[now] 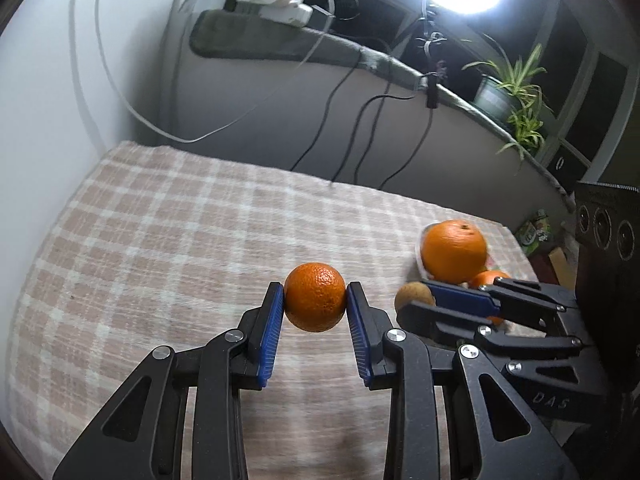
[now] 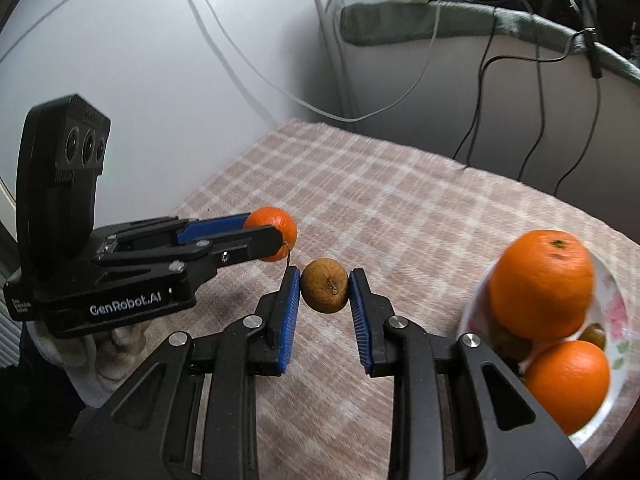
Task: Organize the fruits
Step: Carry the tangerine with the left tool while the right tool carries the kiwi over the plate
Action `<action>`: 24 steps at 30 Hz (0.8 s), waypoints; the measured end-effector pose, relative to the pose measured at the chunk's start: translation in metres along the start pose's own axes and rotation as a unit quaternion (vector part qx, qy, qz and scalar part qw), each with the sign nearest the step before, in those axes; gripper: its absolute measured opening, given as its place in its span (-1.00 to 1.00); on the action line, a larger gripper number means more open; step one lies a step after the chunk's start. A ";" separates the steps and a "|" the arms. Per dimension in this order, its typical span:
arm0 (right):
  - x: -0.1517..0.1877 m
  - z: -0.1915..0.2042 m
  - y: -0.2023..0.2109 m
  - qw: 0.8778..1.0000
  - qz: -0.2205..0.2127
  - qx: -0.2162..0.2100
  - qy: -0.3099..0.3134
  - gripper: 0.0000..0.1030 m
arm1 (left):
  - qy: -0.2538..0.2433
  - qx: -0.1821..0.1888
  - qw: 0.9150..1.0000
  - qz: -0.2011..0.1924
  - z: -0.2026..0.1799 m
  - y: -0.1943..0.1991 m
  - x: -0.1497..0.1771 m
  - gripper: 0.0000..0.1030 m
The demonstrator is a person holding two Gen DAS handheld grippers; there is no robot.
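the left tool (image 2: pixel 276 236) carries the white words "genrobot.ai" on its black body, and it pinches a small orange (image 1: pixel 315 298) between its blue pads, above the checked cloth (image 1: pixel 160 240) of the counter. the right tool (image 2: pixel 325 292) pinches a brown round fruit (image 2: pixel 324 286), with the left tool at 10 o'clock from it. at 3 o'clock stands a flowered plate (image 2: pixel 616 320) with two big oranges (image 2: pixel 540 284); cables (image 1: pixel 340 120) hang on the wall at 12 o'clock.

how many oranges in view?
3. One small orange is clamped in the left hand-held gripper; two sit stacked in the floral bowl: upper, lower. Others may be hidden beneath.
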State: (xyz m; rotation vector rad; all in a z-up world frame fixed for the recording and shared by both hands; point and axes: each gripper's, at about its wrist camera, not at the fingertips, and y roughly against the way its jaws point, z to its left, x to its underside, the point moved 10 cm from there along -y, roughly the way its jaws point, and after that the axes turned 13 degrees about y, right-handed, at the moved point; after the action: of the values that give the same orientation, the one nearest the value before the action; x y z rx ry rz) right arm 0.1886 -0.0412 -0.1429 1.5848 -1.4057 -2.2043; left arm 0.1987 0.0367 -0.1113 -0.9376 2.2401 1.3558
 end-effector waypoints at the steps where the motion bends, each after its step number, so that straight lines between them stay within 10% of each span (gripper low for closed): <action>1: 0.000 -0.003 0.006 1.000 -0.004 0.003 -0.001 -0.49 | -0.003 0.002 1.000 0.000 -0.004 0.000 0.001 -0.41; 24: 0.030 -0.070 0.081 0.996 -0.041 0.067 -0.048 -0.49 | -0.063 0.045 0.997 0.009 -0.091 -0.008 0.019 -0.41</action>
State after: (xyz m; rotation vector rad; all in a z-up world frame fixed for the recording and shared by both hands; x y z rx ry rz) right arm 0.1963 -0.1472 -0.1098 1.6254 -1.5740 -2.3051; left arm 0.1938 -0.0524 -0.0850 -0.7807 2.1997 1.2743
